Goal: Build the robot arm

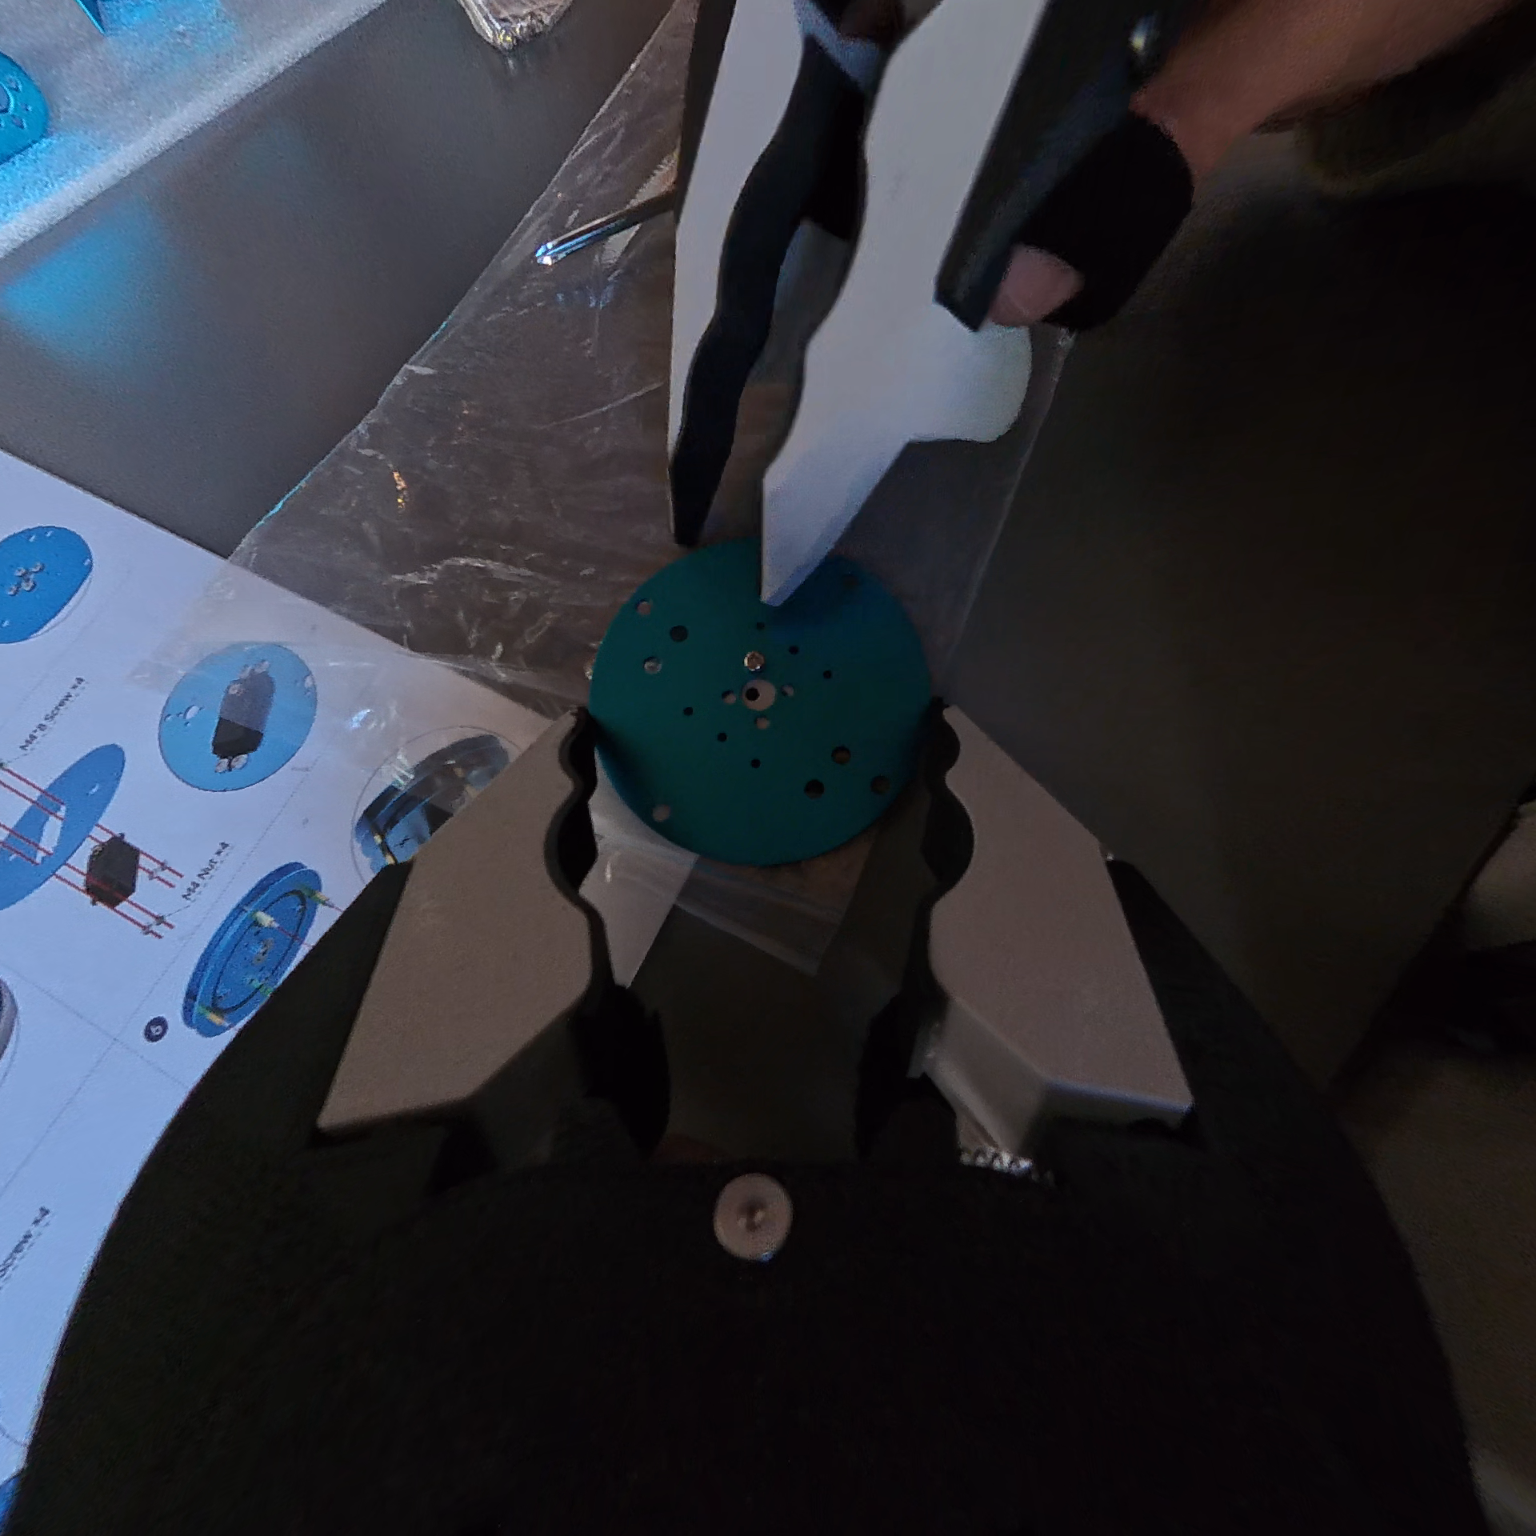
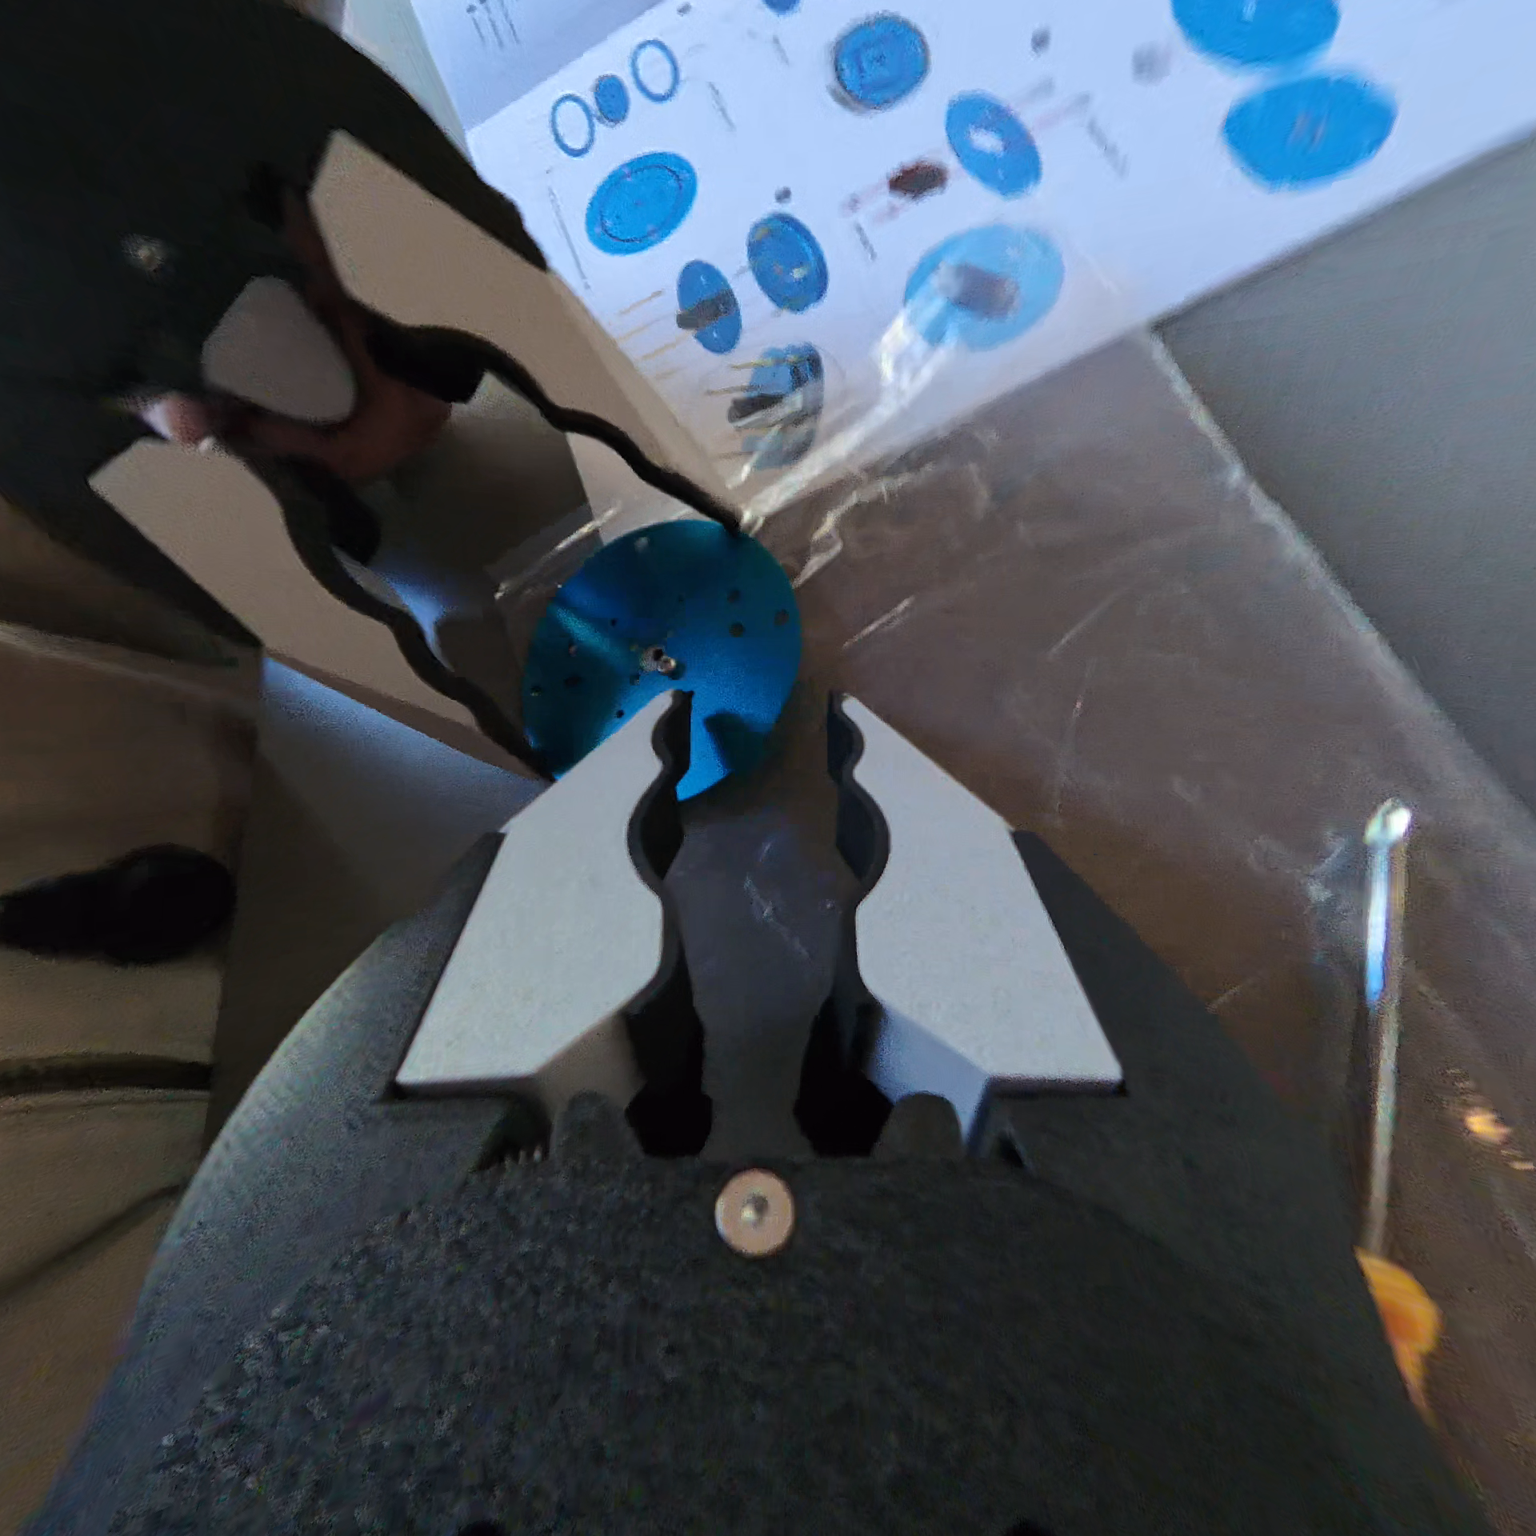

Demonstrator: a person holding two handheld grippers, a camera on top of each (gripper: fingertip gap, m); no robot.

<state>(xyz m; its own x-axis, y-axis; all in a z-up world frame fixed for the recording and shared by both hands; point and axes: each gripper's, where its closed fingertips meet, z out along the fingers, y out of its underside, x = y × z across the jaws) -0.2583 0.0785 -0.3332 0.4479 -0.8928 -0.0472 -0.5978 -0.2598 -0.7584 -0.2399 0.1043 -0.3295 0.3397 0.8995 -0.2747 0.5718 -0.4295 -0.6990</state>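
A round blue metal disc [image 1: 731,748] with many small holes and a small silver screw [image 1: 752,661] near its centre sits between my left gripper's fingertips. My left gripper [image 1: 758,719] is shut on the disc, one fingertip on each side of its rim, holding it over a clear plastic bag [image 1: 499,465]. My right gripper [image 2: 758,698] is open. It comes in from the far side in the left wrist view [image 1: 730,569], with one finger tip over the disc's face [image 2: 665,598] near the rim. In the right wrist view my left gripper [image 2: 638,647] clamps the disc across its width.
A printed instruction sheet [image 1: 125,748] with blue part drawings lies left of the bag, also in the right wrist view [image 2: 914,208]. A screwdriver [image 2: 1384,956] with an orange handle lies on the bag at the right. A gloved hand [image 1: 1105,241] holds the right gripper. Blue parts [image 1: 17,108] sit far left. Across from one pair of fingers to the other is roughly 4 centimetres. Between my right fingertips and the screwdriver [image 2: 1384,956] there is roughly 11 centimetres.
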